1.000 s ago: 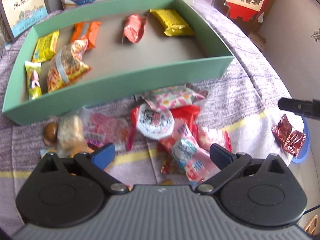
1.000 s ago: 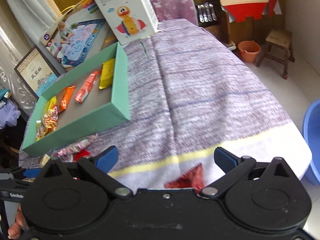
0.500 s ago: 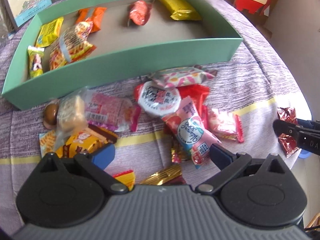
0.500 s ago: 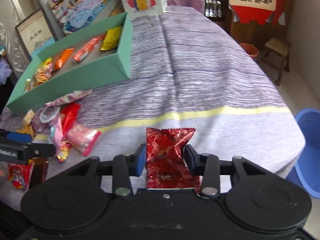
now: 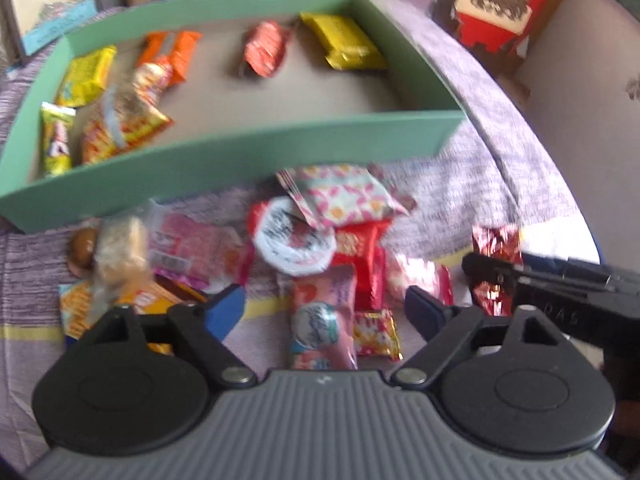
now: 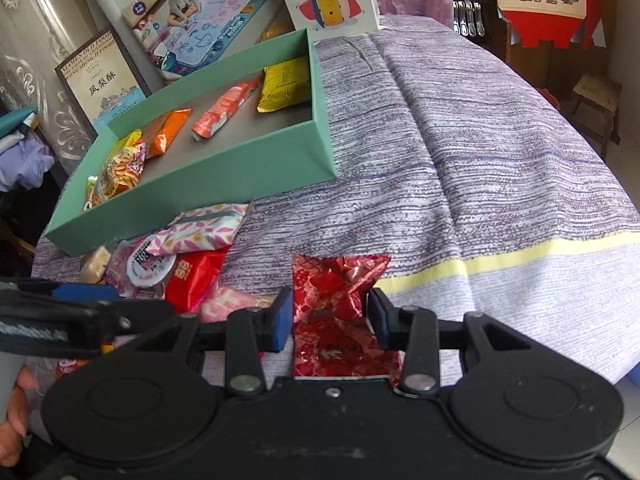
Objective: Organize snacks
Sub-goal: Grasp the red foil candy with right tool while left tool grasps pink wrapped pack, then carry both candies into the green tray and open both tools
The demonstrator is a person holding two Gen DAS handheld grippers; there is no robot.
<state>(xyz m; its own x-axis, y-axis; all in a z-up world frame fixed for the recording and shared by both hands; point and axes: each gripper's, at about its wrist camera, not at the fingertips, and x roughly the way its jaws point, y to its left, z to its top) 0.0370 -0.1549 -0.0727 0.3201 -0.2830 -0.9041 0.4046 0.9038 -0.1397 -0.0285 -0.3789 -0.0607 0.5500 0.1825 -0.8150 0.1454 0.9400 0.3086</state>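
A green box [image 5: 256, 152] [image 6: 224, 176] on the purple cloth holds several snack packets. A pile of loose snacks [image 5: 320, 240] [image 6: 188, 252] lies in front of it. My right gripper [image 6: 328, 316] is shut on a shiny red foil packet [image 6: 336, 292], held above the cloth right of the pile; the packet also shows in the left wrist view [image 5: 496, 244]. My left gripper [image 5: 324, 312] is open and empty over the pile, above a pink packet [image 5: 324, 316].
Boxes and a framed picture [image 6: 104, 84] stand behind the green box. The table's rounded edge [image 6: 600, 300] drops off at the right, with a stool [image 6: 596, 100] and a blue tub beyond. The two grippers are close together.
My right gripper closed on the red foil packet and has lifted it toward the pile and box. My left gripper has shifted over the pile and stays open.
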